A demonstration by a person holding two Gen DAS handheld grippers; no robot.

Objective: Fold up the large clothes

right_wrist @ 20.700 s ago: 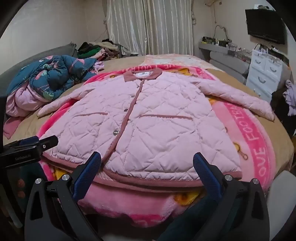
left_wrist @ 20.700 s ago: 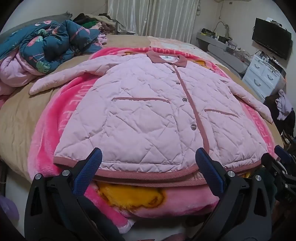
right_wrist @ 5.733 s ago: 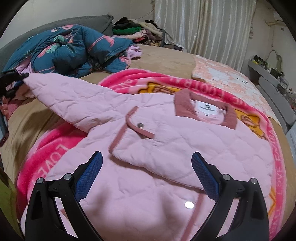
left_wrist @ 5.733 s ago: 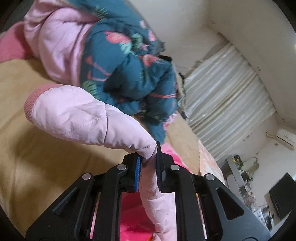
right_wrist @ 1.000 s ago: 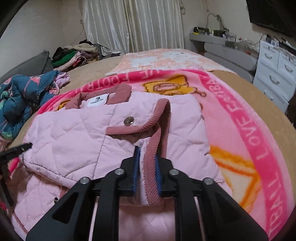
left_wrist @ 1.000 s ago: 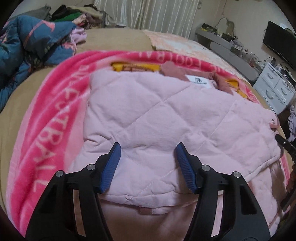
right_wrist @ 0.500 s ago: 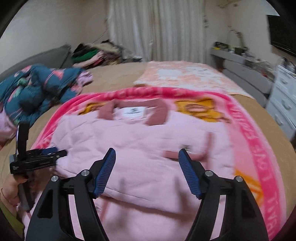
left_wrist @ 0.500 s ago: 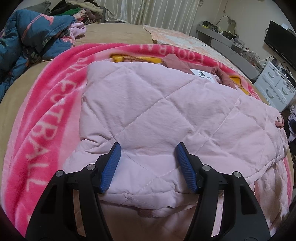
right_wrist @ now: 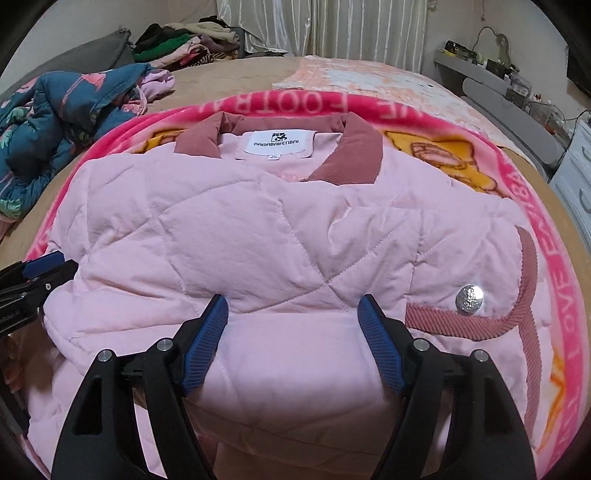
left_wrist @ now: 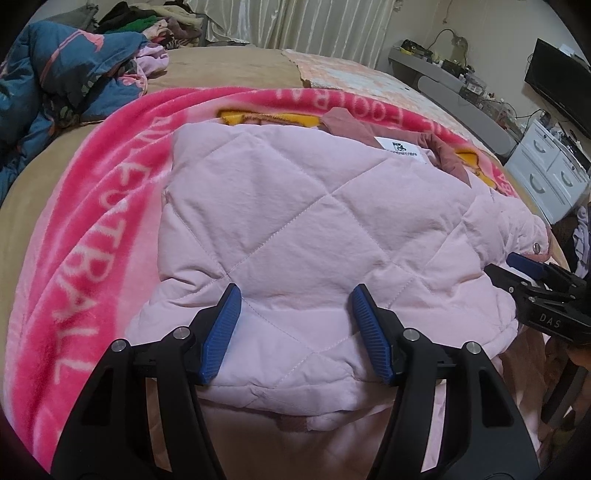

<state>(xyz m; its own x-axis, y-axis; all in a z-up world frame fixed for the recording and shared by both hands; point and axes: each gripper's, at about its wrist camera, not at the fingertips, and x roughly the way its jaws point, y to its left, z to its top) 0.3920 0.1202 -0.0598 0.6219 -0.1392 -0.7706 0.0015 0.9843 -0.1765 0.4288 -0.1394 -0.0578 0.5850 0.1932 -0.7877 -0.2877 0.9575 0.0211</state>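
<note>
The pink quilted jacket (right_wrist: 280, 236) lies in the middle of the bed (right_wrist: 236, 74), on a bright pink lettered blanket (right_wrist: 517, 184), with both sides folded in over its front so that its left and right edges run fairly straight. Its dusky-rose collar (right_wrist: 354, 155) and white label (right_wrist: 279, 142) sit at the far end. On the right, a corduroy-trimmed flap carries a silver snap button (right_wrist: 470, 294) just inside the jacket's right edge.

The right tongs (right_wrist: 293, 332) hang over the near middle of the jacket, blue pads spread wide (nothing pinched, fabric only beneath them). The left tongs (left_wrist: 295, 328) hover over the folded left panel, likewise spread and gripping nothing. Each pair shows in the other's view at the jacket's outer edge: the left one (right_wrist: 33, 273) at the left margin, the right one (left_wrist: 535, 280) beside the button flap.

A band of blanket rings the jacket on the left, far and right sides, and bare tan bedding lies beyond it. A heap of blue patterned bedding (right_wrist: 59, 110) crowds the far left, a pile of clothes (right_wrist: 184, 40) sits against the curtain (right_wrist: 351, 26), and white drawers (left_wrist: 550, 173) stand off the right edge of the bed.
</note>
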